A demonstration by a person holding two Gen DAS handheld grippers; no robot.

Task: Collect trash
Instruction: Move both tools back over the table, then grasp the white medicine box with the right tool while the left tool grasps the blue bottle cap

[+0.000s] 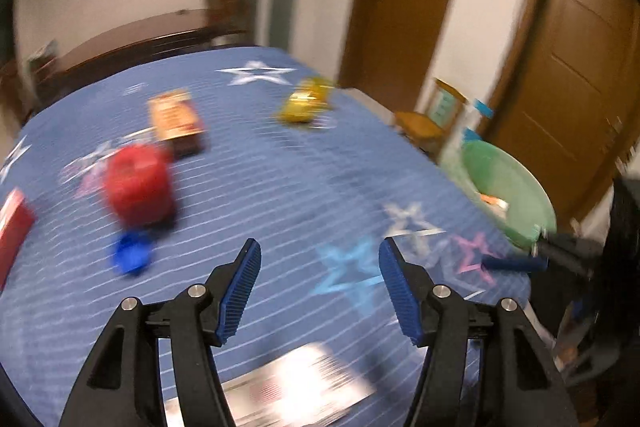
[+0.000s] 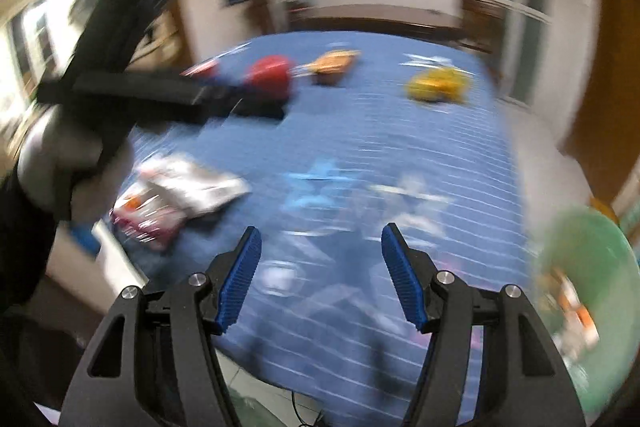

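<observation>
Both views are motion-blurred. On the blue star-patterned cloth [image 1: 280,195] lie a red cup [image 1: 138,183], a blue cap [image 1: 132,257], an orange box [image 1: 176,119], a yellow wrapper [image 1: 306,101], a red packet [image 1: 12,235] and a white packet [image 1: 288,387]. My left gripper [image 1: 320,259] hovers open over the cloth, holding nothing. My right gripper [image 2: 320,243] is open and holds nothing, above the cloth's near edge. A green basin [image 2: 592,267] holding some trash sits to its right. The white packet [image 2: 184,195] lies to its left, the red cup [image 2: 270,75] and yellow wrapper [image 2: 438,85] farther off.
The basin [image 1: 508,187] stands past the cloth's right edge. A small wooden chair [image 1: 428,123] and a brown door [image 1: 568,67] are behind it. Dark wooden furniture [image 1: 140,43] lines the far side. A light-gloved hand [image 2: 60,163] holds the other gripper's black frame [image 2: 132,91] at left.
</observation>
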